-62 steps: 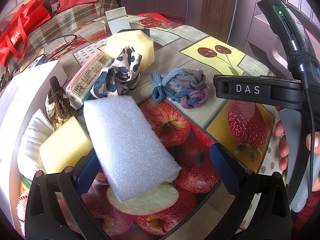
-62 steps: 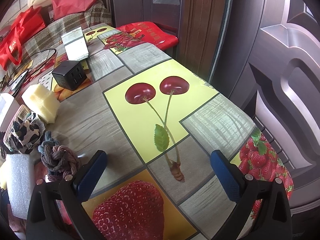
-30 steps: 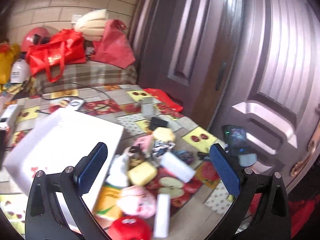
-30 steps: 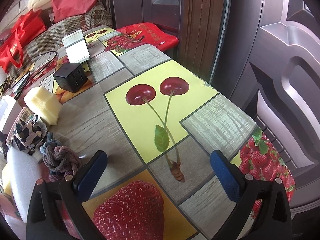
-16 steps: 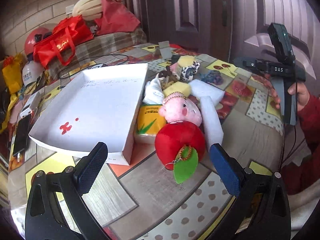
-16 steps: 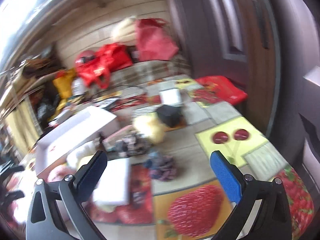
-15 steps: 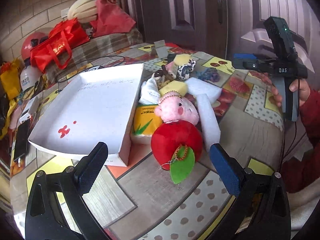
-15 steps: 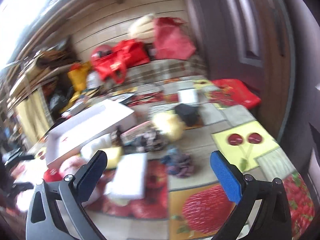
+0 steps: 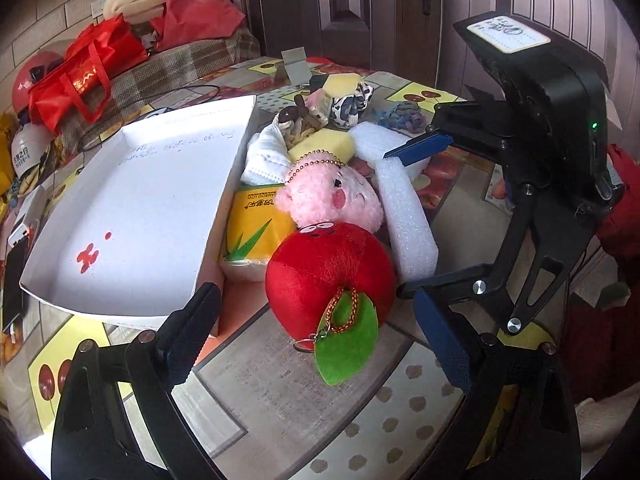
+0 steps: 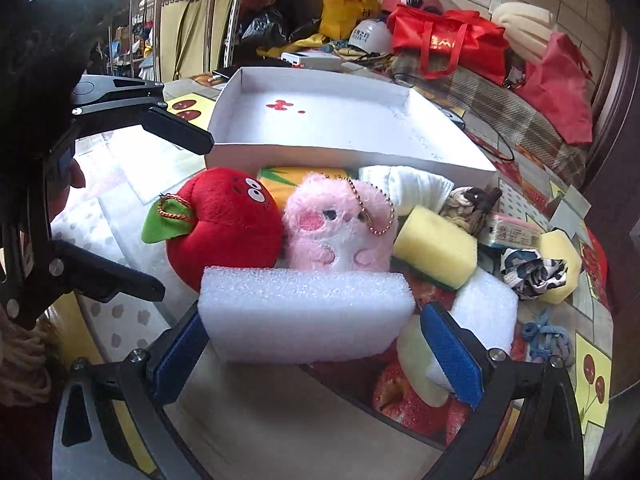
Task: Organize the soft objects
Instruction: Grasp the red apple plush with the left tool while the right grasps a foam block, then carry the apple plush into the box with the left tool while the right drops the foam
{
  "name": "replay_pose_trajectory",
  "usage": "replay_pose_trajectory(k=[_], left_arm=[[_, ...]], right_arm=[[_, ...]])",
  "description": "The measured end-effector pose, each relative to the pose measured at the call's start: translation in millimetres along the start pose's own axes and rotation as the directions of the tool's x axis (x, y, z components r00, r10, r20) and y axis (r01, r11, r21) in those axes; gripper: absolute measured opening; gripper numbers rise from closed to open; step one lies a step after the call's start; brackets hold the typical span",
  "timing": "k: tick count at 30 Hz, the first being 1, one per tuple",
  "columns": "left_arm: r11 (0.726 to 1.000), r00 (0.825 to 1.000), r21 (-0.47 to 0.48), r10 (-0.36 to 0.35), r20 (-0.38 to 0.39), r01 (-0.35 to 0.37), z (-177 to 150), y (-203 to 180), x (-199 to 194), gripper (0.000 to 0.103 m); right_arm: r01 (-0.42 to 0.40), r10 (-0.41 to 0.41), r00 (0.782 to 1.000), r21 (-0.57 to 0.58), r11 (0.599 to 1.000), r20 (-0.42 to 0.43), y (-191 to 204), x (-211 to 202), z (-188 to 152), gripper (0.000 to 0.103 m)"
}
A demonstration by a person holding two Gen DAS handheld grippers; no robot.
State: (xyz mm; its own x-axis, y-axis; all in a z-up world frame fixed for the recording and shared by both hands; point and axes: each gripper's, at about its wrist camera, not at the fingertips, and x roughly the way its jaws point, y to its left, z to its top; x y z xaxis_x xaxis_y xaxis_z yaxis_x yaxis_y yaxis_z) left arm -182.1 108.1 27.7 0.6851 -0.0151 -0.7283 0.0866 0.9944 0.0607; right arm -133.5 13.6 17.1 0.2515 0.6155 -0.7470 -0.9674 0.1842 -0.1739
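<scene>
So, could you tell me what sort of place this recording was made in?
Probably a lived-in home or storeroom: a fruit-print tablecloth, a panelled door and heaped red bags beside cluttered shelves.

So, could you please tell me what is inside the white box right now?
The white box holds no objects; only red marks and faint handwriting show on its floor. Its near wall hides a thin strip along that edge.

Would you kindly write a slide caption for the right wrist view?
Open right gripper straddles a white foam block before a red apple plush, pink plush and empty white box.
</scene>
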Motion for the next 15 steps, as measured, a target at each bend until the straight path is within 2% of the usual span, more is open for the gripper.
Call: replay_pose_trajectory(k=[2, 4, 5, 6, 8, 12, 13, 14, 15], left_arm=[[1.000, 1.000, -0.004, 0.000, -0.020, 0.000, 2, 1, 8, 0.097], [1.000, 0.999, -0.005, -0.010, -0.047, 0.010, 3, 1, 17, 0.088], [1.000, 0.998, -0.004, -0.021, -0.061, 0.021, 3, 0, 21, 0.074], [0.999, 0.997, -0.004, -0.036, -0.072, 0.036, 2, -1, 23, 0.051], [1.000, 0.998, -0.002, -0.023, -0.055, 0.023, 2, -3, 19, 0.051], [0.999, 0.996, -0.050, 0.012, 0.090, -0.008, -1, 3, -17, 0.051], [0.997, 0.985, -0.066, 0.036, 0.166, -0.025, -2, 6, -31, 0.051], [0.993, 0.965, -0.093, 0.087, 0.247, -0.066, -4, 10, -44, 0.052], [0.983, 0.933, -0.139, 0.163, 0.321, -0.124, -6, 16, -56, 0.052]], right_arm=[[-0.012, 0.012, 1.000, 0.012, 1.000, -0.001, -1, -1, 0, 0.101], [-0.009, 0.009, 1.000, 0.020, 1.000, -0.001, -2, -3, -2, 0.092], [-0.022, 0.022, 1.000, 0.028, 0.999, -0.005, -3, -3, -4, 0.090], [-0.026, 0.026, 1.000, 0.039, 0.999, 0.000, -4, -2, -3, 0.090], [-0.027, 0.026, 1.000, 0.064, 0.998, 0.012, -8, -6, -4, 0.090], [0.002, -0.016, 0.994, 0.133, 0.991, 0.105, -20, -31, -9, 0.089], [0.015, -0.040, 0.989, 0.172, 0.985, 0.144, -27, -41, -11, 0.090], [0.026, -0.069, 0.980, 0.219, 0.975, 0.188, -35, -51, -12, 0.090], [0.037, -0.104, 0.966, 0.270, 0.962, 0.237, -43, -62, -14, 0.090]])
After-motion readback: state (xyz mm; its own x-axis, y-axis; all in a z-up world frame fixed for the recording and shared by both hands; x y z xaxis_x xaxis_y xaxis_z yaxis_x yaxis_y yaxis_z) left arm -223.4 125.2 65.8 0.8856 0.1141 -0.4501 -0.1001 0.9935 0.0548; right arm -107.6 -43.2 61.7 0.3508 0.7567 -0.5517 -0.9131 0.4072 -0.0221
